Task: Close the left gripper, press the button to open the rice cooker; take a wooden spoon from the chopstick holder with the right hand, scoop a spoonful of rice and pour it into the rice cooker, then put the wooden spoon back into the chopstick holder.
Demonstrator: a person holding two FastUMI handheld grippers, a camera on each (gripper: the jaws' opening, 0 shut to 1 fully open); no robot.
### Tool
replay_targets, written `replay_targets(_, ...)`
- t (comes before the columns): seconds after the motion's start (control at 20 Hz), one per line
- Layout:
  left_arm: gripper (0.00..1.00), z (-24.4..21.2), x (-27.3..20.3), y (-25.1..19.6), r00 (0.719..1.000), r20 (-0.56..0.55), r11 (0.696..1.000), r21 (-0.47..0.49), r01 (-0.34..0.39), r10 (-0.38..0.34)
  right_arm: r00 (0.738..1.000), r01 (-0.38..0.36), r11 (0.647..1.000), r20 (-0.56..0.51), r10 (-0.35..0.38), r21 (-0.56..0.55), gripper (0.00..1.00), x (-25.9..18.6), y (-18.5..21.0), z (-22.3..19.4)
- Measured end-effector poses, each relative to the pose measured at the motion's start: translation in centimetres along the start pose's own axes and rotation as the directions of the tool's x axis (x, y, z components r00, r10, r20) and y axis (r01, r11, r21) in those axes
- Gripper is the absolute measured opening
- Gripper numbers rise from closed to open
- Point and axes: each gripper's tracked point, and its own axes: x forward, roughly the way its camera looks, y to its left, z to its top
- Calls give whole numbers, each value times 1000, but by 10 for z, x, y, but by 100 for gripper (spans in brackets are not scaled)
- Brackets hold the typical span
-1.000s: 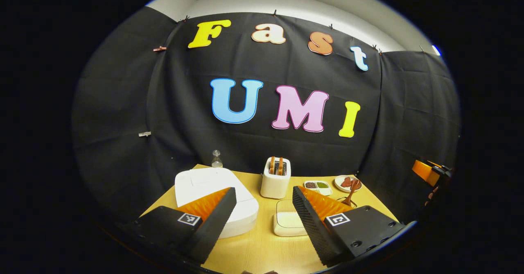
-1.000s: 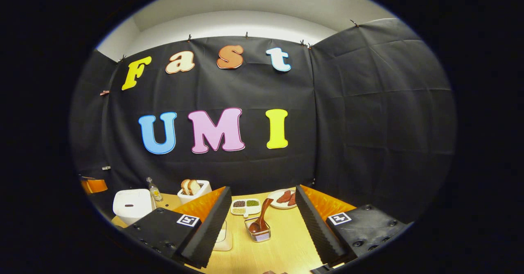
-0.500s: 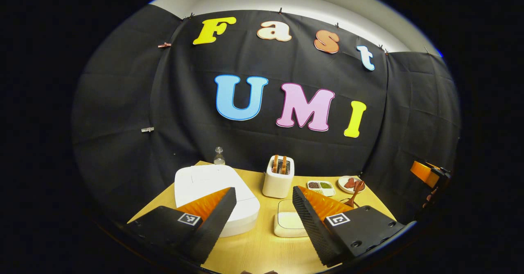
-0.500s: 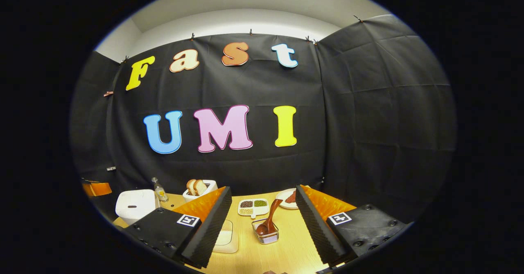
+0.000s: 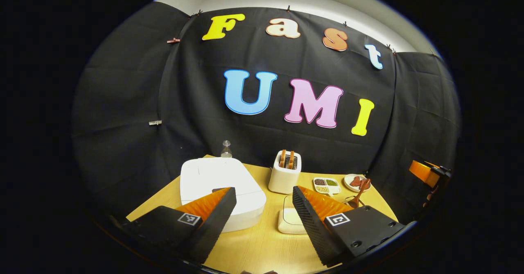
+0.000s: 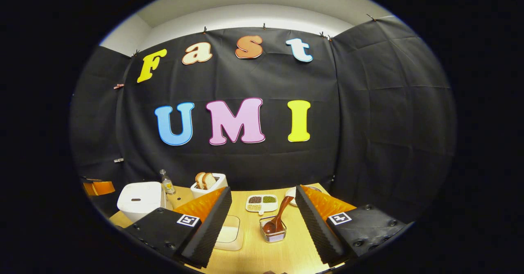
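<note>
Wooden surface [image 5: 262, 245] carries the closed white rice cooker [image 5: 221, 190] ahead-left of the left gripper [image 5: 264, 208], whose jaws stand wide apart, holding nothing. Ahead of the right gripper [image 6: 264, 210], likewise wide and empty, the wooden spoon [image 6: 278, 218] leans in the chopstick holder [image 6: 273, 234], with a toaster [image 6: 208, 186] and sectioned dish [image 6: 262, 203] behind.

tool [image 6: 262, 225] open | wooden spoon [image 6: 278, 218] leaning in chopstick holder [image 6: 273, 234]
</note>
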Motion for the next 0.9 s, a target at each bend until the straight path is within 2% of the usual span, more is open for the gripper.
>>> replay_targets(0.25, 95, 3, 6, 14, 999, -17, 998, -57, -41, 40, 999, -48, 999, -3, 48, 13, 98, 10, 12, -3)
replay_targets(0.45, 96, 4, 23, 42, 995, -42, 995, -32, -94, 93, 998, -49, 999, -33, 49, 8, 98, 20, 8, -17)
replay_targets(0.65, 92, -6, 46, 63, 991, -89, 991, -79, -111, 104, 995, -73, 997, -61, 74, 26, 97, 24, 7, -30)
replay_targets(0.75, 84, -14, 57, 71, 988, -113, 988, -98, -117, 106, 993, -85, 996, -80, 88, 38, 98, 24, 8, -39)
replay_targets(0.9, 65, -25, 77, 84, 985, -135, 985, -120, -122, 105, 992, -78, 996, -95, 81, 37, 98, 28, 1, -47)
